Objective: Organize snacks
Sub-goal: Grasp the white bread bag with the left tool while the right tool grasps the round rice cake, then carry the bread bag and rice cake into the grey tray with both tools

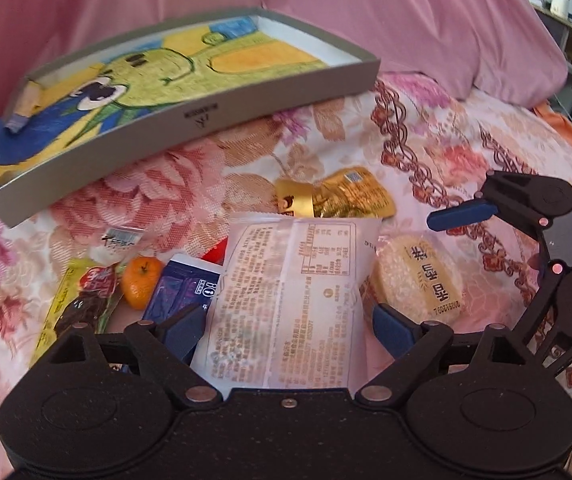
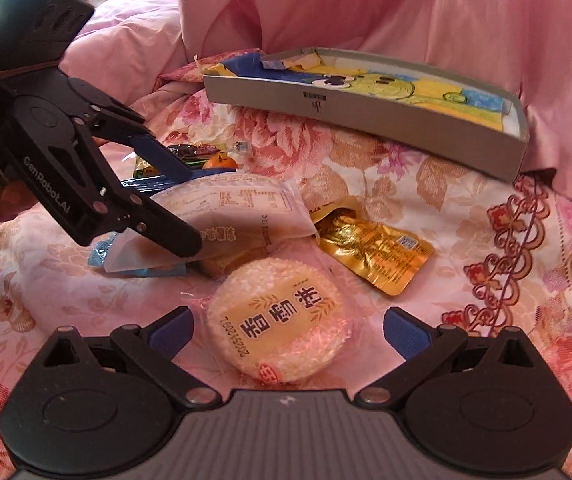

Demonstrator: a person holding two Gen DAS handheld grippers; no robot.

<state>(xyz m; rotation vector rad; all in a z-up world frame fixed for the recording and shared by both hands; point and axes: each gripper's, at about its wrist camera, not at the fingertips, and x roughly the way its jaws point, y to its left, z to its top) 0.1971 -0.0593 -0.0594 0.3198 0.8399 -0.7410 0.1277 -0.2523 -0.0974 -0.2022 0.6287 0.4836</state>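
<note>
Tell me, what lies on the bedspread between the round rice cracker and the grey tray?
A gold foil packet lies between the round rice cracker and the grey tray; beyond it is bare flowered bedspread. The right wrist view shows it best.

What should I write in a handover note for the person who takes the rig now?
Left gripper: open around the white packet, not clamped.
Right gripper: open around the rice cake, not clamped.
Gold pouch, orange and other snacks lie on the bedspread.
Box: holds only a drawing, no snacks.
Left: everything still goes in.
</note>
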